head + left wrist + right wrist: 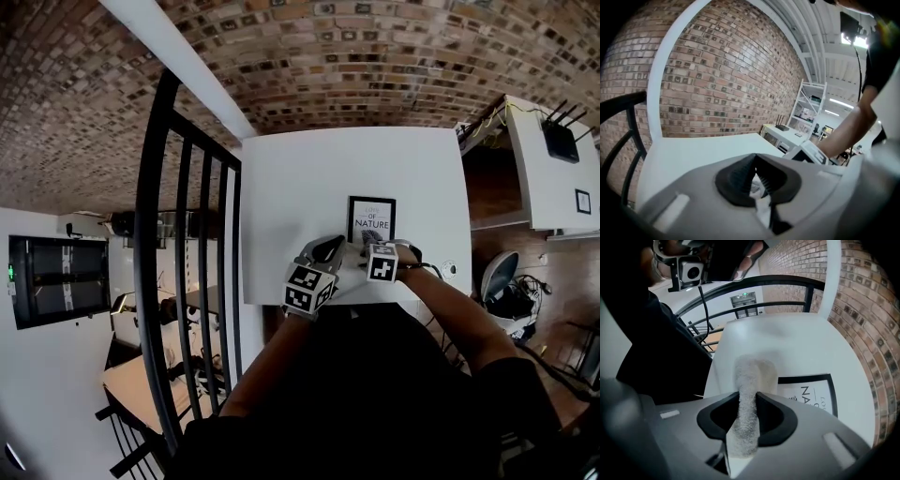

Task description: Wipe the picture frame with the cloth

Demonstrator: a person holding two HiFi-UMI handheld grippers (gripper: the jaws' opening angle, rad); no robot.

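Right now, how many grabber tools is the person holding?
2. The left gripper is at the table's near edge, left of the picture frame; the right gripper, holding the cloth, is at the frame's bottom edge.

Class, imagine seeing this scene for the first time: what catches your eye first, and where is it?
The black picture frame lies flat on the white table, near its front edge. The right tool pinches a fuzzy white cloth that stretches out beside the frame. A brick wall runs behind the table.

the picture frame point(371, 221) reads "of nature".
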